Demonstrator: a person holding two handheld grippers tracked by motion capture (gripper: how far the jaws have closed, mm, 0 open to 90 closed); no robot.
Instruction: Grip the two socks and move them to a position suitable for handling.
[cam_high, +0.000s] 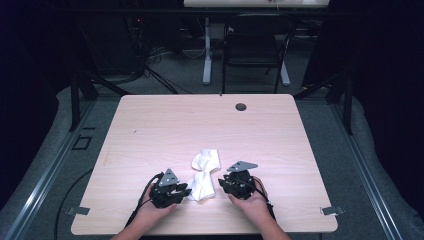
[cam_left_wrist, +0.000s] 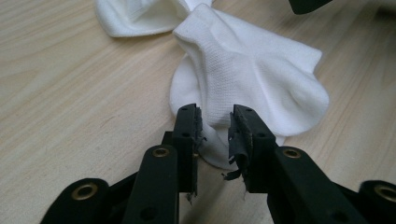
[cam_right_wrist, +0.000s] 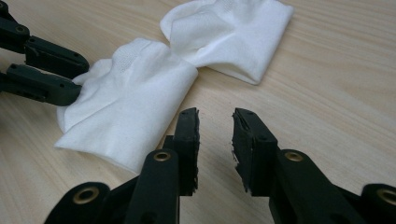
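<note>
— How are the hands set?

— Both forearms come over the worktop's (cam_high: 150, 125) near edge. The left tool (cam_high: 184, 190) lies low with its jaws around the hem of the nearer white sock (cam_left_wrist: 252, 74), a fold of cloth between the pads; whether they press on it I cannot tell. The right tool (cam_high: 223, 184) rests just beside that sock, jaws spread over bare wood.

— And the socks?

— Two soft knitted ones, crumpled, touching end to end near the middle of the near edge. The farther sock (cam_right_wrist: 233, 32) lies flatter. Up close the ribbed weave and the frayed jaw pads show; from above they are just a white lump.
</note>
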